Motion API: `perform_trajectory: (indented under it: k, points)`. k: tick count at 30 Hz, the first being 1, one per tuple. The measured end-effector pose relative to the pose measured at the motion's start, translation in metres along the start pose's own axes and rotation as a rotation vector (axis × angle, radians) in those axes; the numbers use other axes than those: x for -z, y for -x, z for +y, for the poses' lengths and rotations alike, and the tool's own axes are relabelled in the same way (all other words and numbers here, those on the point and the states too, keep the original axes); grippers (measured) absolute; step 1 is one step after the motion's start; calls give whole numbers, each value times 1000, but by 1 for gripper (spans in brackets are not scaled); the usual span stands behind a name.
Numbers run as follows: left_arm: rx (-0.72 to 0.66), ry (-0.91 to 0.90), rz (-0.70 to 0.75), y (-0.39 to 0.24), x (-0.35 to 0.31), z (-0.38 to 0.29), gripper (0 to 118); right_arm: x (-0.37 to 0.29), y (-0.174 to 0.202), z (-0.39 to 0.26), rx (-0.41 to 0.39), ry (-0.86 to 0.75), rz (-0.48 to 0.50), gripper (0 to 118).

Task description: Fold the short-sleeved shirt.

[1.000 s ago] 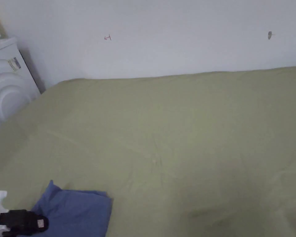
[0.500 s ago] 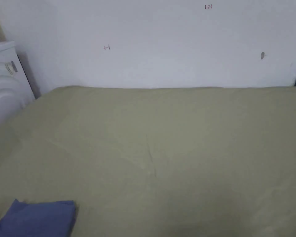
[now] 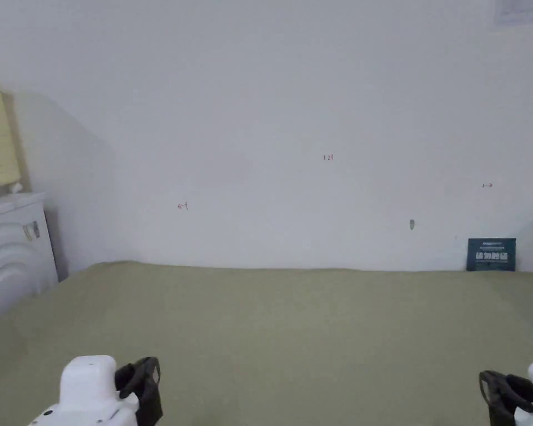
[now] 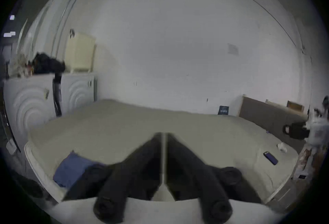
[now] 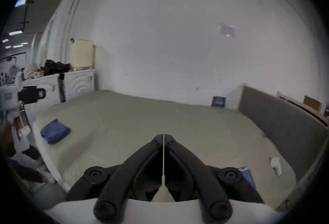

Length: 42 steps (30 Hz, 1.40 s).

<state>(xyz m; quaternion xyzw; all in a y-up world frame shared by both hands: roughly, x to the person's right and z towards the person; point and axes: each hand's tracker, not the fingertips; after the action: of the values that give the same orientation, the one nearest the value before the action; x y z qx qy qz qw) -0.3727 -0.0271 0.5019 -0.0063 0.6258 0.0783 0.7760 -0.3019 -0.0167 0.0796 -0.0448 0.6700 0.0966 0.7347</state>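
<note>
- Nearest to us, our left gripper (image 4: pixel 163 140) has its two jaws pressed together with nothing between them; its white body and black jaws also sit at the lower left of the head view.
- Our right gripper (image 5: pixel 163 137) is the same: jaws closed tip to tip, empty, raised over the bed and pointing toward the far wall.
- Neither gripper touches any cloth, and both are well apart from each other, one at each side of us.
- The short-sleeved shirt (image 5: pixel 55 131), blue, lies as a compact, roughly rectangular bundle near the front left corner of the olive-green bed sheet (image 3: pixel 315 333). In the left gripper view it sits just beside and partly behind that gripper's jaw linkage.
- We judge the folding to be finished or very nearly so: the shirt looks layered and squared, with no sleeve or hem sticking out that we can make out. The left gripper view is blurred, so we cannot check its edges closely.
- What may be left, at most, is a tidy-up of the bundle or nothing at all.
- Farther over, toward the right edge of the bed, lie a small white object (image 5: pixel 276 165) and a dark flat device (image 4: pixel 270 157), well apart from the shirt.
- Farthest, a small dark card (image 3: pixel 491 254) leans against the white wall (image 3: pixel 293 111), and a white cabinet (image 3: pixel 10 249) stands at the left.
</note>
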Motion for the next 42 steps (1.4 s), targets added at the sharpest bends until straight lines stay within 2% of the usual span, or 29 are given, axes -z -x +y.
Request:
perform_trajectory:
  k: [2,5,6,10,13,16,18,20,21,22,23,24,25,26,27,31,35,38,42]
  points:
    - [59,-39,42,-29,-7,-4,0,-9,2,-1,-8,-40,-48,1]
    - [37,-32,19,-59,-10,-5,0,-29,8,-7,-51,-137,-146,1]
    - [36,-30,9,-65,-11,-5,0,-34,9,-8,-42,-147,-169,1]
    - [55,-45,21,-77,-17,4,0,-37,4,-8,-14,-136,-181,1]
    - [16,-49,12,-78,-16,15,0,-35,1,-5,-33,-111,-205,0]
    - [52,-41,8,-79,-13,20,0,-35,-1,-4,-31,-111,-205,0]
    - [76,-42,9,-79,-14,21,0,-37,3,1,-62,-112,-231,1]
    - [89,-38,0,-82,-15,27,3,-36,3,3,-70,-116,-238,5]
    - [94,-37,-3,-83,-15,27,7,-33,1,4,-64,-113,-234,13]
    - [105,-38,-7,-83,-15,27,20,-32,1,5,-58,-105,-232,32]
    - [117,-38,-7,-84,-15,28,37,-31,1,4,-54,-96,-234,48]
    - [121,-39,-2,-84,-12,27,59,-28,1,4,-53,-89,-233,65]
    - [122,-39,-8,-83,-11,28,94,-26,1,3,-50,-82,-234,89]
    - [120,-36,-11,-82,-9,29,111,-25,0,3,-48,-78,-236,106]
    - [107,-30,-6,-82,-7,30,116,-24,0,2,-46,-79,-232,117]
    - [52,-68,-25,-79,-9,27,116,-32,1,2,-68,-153,-210,117]
    - [55,-43,-3,-78,-3,24,116,-33,1,4,-74,-154,-218,118]
    - [51,-38,17,-80,-6,22,116,-39,3,6,-63,-180,-232,118]
    - [-7,-37,-11,-76,-8,17,116,-40,4,-4,-15,-200,-185,118]
